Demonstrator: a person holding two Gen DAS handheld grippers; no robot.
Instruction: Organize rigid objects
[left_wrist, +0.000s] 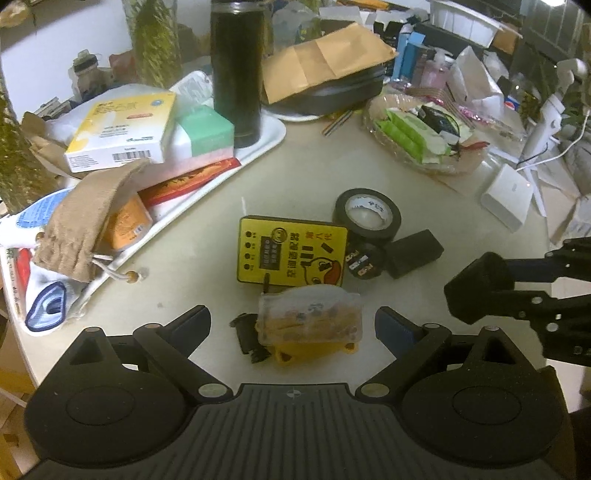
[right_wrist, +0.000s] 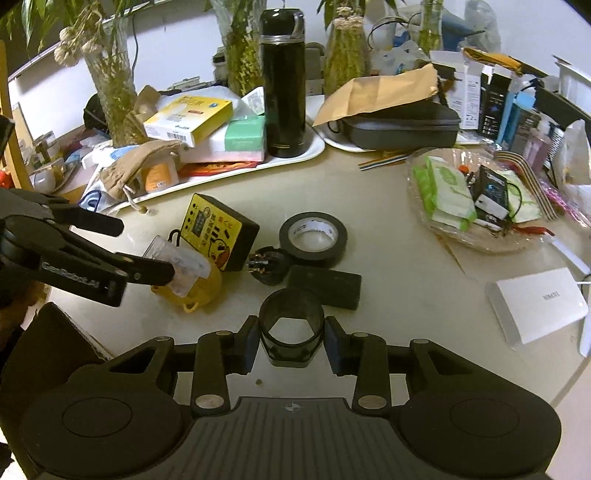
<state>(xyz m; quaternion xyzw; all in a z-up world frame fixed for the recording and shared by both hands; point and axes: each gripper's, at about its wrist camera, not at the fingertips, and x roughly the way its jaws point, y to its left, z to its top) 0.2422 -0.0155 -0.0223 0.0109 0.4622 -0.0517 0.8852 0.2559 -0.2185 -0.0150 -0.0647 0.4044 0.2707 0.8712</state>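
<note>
Left wrist view: my left gripper (left_wrist: 292, 325) hangs over the tabletop (left_wrist: 295, 166) with its jaws wide, a clear packet (left_wrist: 309, 320) and yellow piece (left_wrist: 314, 350) lying between them but untouched; the yellow remote box (left_wrist: 291, 254) sits just beyond the packet, the black tape roll (left_wrist: 367, 214) beyond and right of that box, a black plug (left_wrist: 364, 261) and black block (left_wrist: 413, 253) beside the roll; the white tray (left_wrist: 258, 147) with the flask (left_wrist: 236, 74) lies beyond and left of the box.

Right wrist view: my right gripper (right_wrist: 291, 339) has its jaws narrowed around a dark ring-shaped holder (right_wrist: 291, 332), apparently gripped; the tape roll (right_wrist: 313, 236) lies beyond it, the black block (right_wrist: 325, 286) between the two; the remote box (right_wrist: 218, 230) lies left of the roll; the left gripper's finger (right_wrist: 140, 271) reaches the packet (right_wrist: 181, 266).

To do this well, I judge the left jaws should close squarely on the packet's sides, clear of the box; the right should carry its holder level.
</note>
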